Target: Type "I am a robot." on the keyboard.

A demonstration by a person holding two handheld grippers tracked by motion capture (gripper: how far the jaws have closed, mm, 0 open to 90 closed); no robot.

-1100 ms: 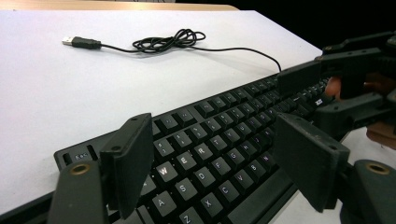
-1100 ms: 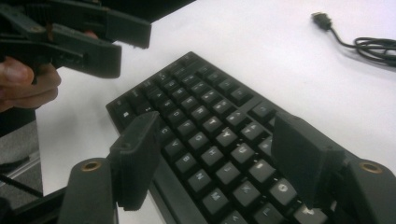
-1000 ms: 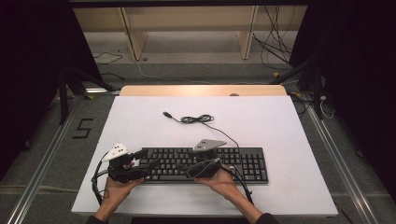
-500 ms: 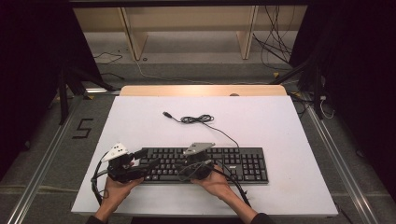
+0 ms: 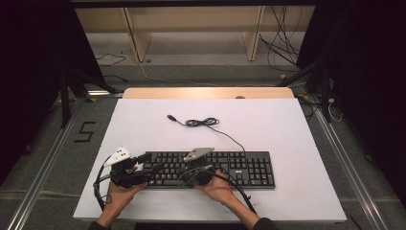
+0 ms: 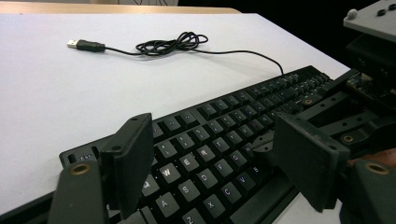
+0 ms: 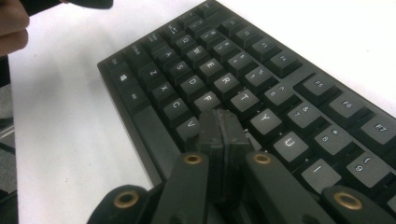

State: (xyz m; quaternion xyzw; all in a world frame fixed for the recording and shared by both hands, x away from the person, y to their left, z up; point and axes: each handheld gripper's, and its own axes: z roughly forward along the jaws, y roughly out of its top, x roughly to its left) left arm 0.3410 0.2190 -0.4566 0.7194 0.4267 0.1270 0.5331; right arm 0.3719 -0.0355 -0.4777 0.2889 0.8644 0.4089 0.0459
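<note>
Keyboard [image 5: 210,168], flat black plastic, square matte keycaps, thin coiled cable [image 5: 203,122]

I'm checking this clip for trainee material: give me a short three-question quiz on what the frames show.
1. True or false: the right gripper has its jaws pressed together over the keyboard.
2. How do the left gripper's jaws stand? A) wide apart B) clamped on the cable C) closed on a key
3. Fill in: the USB plug at the end of the keyboard's cable lies loose on the white ____.

Key:
1. True; the closed tips point at the middle letter keys.
2. A; they straddle the keyboard's left end with nothing pinched.
3. Table.
</note>
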